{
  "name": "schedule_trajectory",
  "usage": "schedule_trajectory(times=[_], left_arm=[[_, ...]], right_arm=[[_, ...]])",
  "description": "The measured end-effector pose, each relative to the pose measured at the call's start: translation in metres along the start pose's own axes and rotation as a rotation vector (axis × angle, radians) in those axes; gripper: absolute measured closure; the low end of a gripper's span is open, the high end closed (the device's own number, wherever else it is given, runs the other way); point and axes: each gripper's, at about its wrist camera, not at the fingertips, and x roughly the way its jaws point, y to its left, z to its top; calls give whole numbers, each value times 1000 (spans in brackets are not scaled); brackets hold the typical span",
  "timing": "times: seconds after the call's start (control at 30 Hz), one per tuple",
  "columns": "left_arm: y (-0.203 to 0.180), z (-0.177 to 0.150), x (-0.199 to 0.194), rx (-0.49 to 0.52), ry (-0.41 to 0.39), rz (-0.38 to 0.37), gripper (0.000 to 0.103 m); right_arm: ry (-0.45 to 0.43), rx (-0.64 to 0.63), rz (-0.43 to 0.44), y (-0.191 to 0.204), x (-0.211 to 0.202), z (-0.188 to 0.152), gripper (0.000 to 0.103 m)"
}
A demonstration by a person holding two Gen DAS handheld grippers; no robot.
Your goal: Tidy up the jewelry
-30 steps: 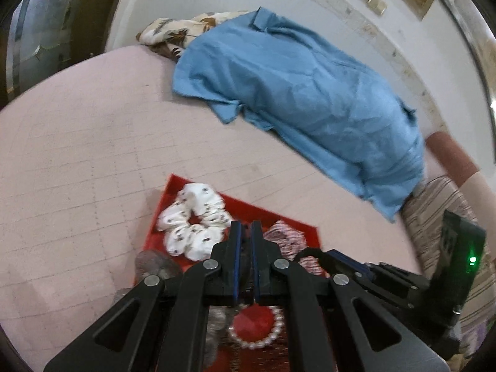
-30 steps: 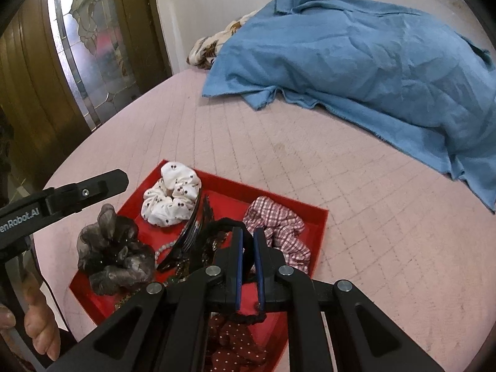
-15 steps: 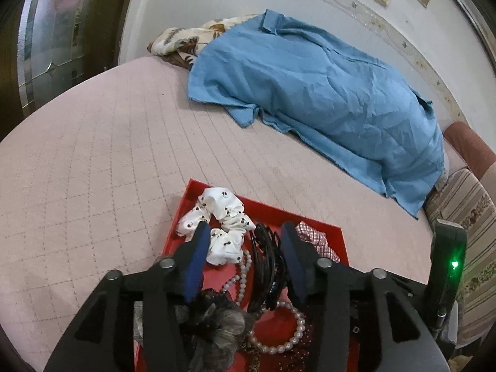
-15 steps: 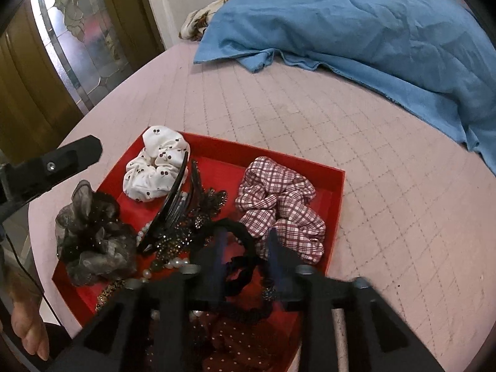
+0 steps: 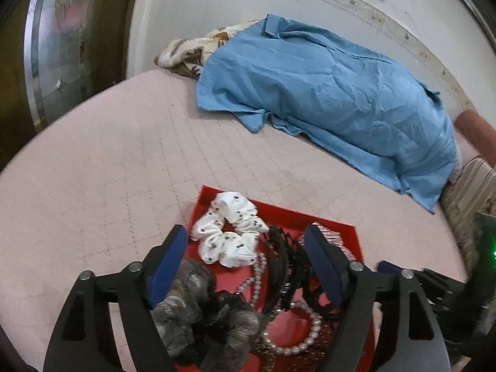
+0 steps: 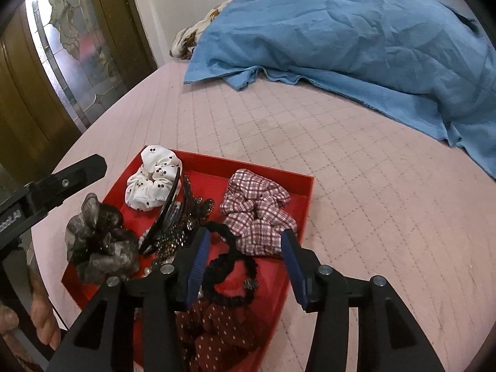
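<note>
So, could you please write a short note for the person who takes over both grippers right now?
Left gripper: open, empty, above the tray's left part.
Right gripper: open, empty, over the thin black hair tie.
All items are mixed inside the shallow red tray on the pink quilted bed: white spotted scrunchie, red plaid scrunchie, grey sheer scrunchie, white pearl bracelet, black hair clip.
Done: nothing lies sorted outside the tray.
Left: take the items out and group them.

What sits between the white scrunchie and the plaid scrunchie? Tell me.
In the right wrist view, a black hair comb and a beaded clip lie between the white scrunchie and plaid scrunchie.
</note>
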Motion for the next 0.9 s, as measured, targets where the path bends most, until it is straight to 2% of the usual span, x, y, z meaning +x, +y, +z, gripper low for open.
schedule_trajectory(times=[0.13,0.4,0.7,0.9], left_arm=[[-4,-3,-3,41,-13,53,22],[-10,-14,-9,99,-21,102,19],[-14,-29,-10,124,-3,138,17],[-26,-39,-22,156,-62,212,17]], right_arm=[[-11,-7,-21,0,-10,-9,44],[-25,-37,-63,4,-27,-31,35],[-36,-23,-71,1,-41,-51,33],[-56,1,-81,-10,-56,-66,30]])
